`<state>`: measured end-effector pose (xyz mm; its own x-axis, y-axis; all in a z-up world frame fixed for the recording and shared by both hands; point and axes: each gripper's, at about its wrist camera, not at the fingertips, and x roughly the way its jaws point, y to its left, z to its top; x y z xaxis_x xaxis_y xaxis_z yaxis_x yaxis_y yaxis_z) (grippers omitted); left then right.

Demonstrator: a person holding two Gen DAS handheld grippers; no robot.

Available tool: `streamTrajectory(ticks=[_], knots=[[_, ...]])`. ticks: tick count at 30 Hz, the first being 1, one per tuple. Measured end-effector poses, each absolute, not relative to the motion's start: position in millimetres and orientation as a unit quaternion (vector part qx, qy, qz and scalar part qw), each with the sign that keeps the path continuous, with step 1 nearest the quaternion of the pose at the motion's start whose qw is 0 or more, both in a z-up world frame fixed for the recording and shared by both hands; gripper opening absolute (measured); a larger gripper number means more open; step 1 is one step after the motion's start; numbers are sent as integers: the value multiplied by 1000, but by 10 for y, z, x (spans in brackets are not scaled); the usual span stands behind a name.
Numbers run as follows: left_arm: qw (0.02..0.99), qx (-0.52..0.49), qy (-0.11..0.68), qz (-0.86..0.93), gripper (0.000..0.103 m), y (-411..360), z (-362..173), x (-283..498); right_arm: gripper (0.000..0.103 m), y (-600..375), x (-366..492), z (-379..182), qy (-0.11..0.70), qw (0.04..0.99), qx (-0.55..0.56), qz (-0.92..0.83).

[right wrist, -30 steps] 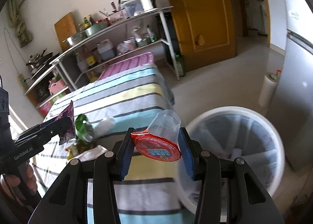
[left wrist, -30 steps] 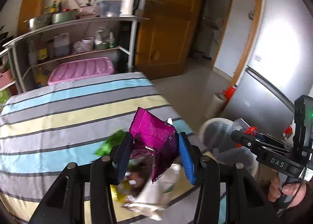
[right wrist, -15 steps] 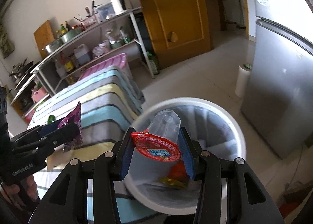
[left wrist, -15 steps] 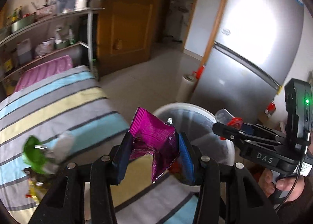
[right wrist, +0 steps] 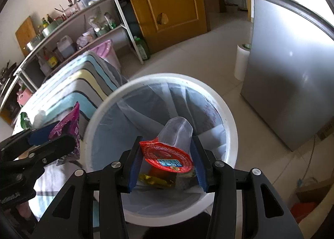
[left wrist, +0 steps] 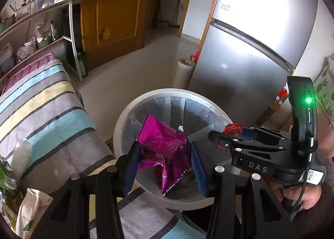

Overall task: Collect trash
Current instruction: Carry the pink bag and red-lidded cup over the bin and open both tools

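My left gripper [left wrist: 163, 164] is shut on a crumpled magenta snack wrapper [left wrist: 165, 147] and holds it over the near rim of the white trash bin [left wrist: 121, 126]. My right gripper [right wrist: 166, 160] is shut on a clear plastic cup with a red foil lid [right wrist: 167, 156], hanging above the bin's [right wrist: 229, 117] lined inside. In the left wrist view the right gripper [left wrist: 219, 134] reaches in from the right over the bin. From the right wrist camera the left gripper [right wrist: 58, 134] with the wrapper [right wrist: 68, 128] sits at the bin's left edge. Some trash [right wrist: 156, 179] lies at the bin's bottom.
A striped tablecloth [left wrist: 41, 109] covers the table left of the bin, with more trash [left wrist: 12, 168] at its near left. A silver fridge [left wrist: 250, 51] and a paper roll [left wrist: 183, 71] stand behind the bin. Shelves [right wrist: 79, 30] and a wooden door [right wrist: 167, 5] line the far wall.
Both grippers swung right from over the table to above the bin and sank a little, each keeping its grip. The table trash slid to the left edge of view.
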<state>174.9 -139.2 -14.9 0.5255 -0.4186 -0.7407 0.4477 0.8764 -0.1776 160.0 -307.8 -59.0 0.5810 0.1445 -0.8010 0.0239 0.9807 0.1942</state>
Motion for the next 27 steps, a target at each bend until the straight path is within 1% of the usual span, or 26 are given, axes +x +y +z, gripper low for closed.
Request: streamTrajectory(ticks=[6, 7, 8, 9, 11, 14, 17, 27], knots=[[870, 17, 427, -246, 52, -1390, -194, 1764, 47, -3078, 1624, -685, 469, 880, 77, 25], [870, 17, 428, -245, 54, -1386, -197, 1773, 47, -3083, 1632, -690, 469, 880, 78, 23], [870, 15, 428, -245, 60, -1383, -202, 1782, 48, -3081, 1634, -690, 469, 879, 80, 22], [870, 12, 427, -244, 62, -1372, -202, 1780, 49, -3084, 1637, -689, 469, 879, 82, 23], [872, 10, 425, -244, 62, -1357, -193, 1780, 52, -3075, 1637, -684, 467, 880, 83, 23], [874, 7, 423, -239, 65, -1322, -179, 1786, 53, -3047, 1627, -657, 460, 884, 77, 25], [877, 6, 418, -235, 66, -1291, -143, 1769, 57, -3037, 1622, -631, 458, 886, 74, 23], [899, -7, 384, -209, 69, -946, 81, 1596, 57, -2936, 1504, -445, 429, 899, 85, 30]])
